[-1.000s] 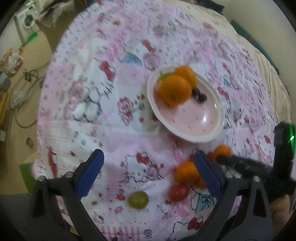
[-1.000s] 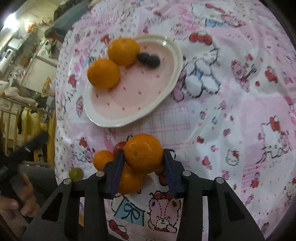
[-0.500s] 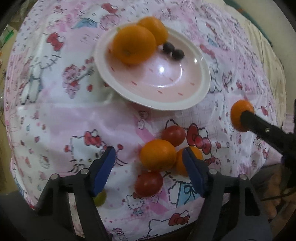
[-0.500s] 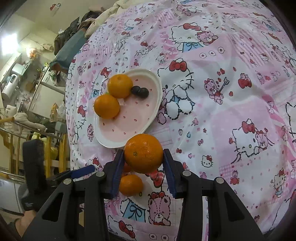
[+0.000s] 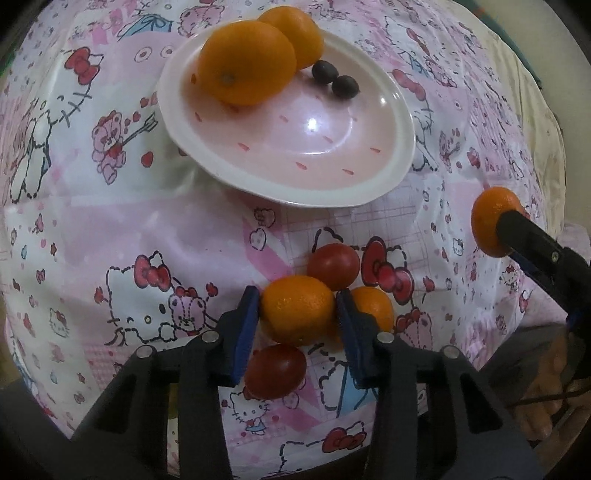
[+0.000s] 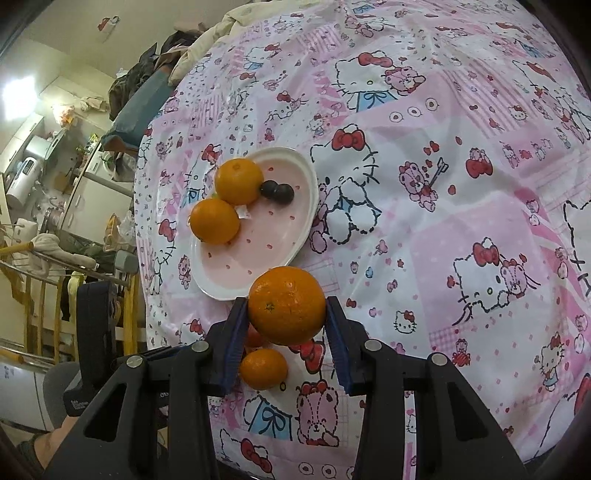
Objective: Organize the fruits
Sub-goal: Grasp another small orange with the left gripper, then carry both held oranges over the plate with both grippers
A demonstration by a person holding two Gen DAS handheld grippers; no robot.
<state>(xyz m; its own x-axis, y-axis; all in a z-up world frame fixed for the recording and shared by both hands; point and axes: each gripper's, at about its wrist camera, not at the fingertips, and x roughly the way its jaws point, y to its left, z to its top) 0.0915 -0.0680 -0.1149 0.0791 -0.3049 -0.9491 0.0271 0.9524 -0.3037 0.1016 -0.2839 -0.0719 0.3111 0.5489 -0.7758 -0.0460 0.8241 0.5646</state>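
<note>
Left gripper [image 5: 297, 314], low in the left wrist frame: jaws just drawn in, blue pads now pinching an orange [image 5: 297, 308] that sits on the pink cartoon-print cloth [image 5: 110, 229]. Pad faces flat against both flanks of the fruit, no gap visible.

Crowded round that grip — a second, smaller orange [image 5: 375, 308] just right of the right-hand pad, one red tomato [image 5: 334, 266] touching from above, another tomato [image 5: 275, 371] below, partly under the left finger.

Right gripper [image 6: 287, 306], low centre of the right wrist frame: narrowly spread and clamped on a large orange [image 6: 287, 305], carried clear above the cloth, just below the plate's lower rim in the picture. Same gripper also seen at the right edge of the left wrist frame, fruit at its tip.

Further out, a pink plate [image 5: 369, 192] with white rim in the upper middle of the left wrist frame, holding two oranges — one nearer [image 5: 245, 62], one behind [image 5: 295, 35] — side by side at its upper left, plus two small dark grapes [image 5: 334, 77] touching each other just right of them.

Count, taken together: five oranges, two tomatoes, two grapes, one plate.

Part of a hand [image 5: 543, 398] at lower right of the left wrist frame.
</note>
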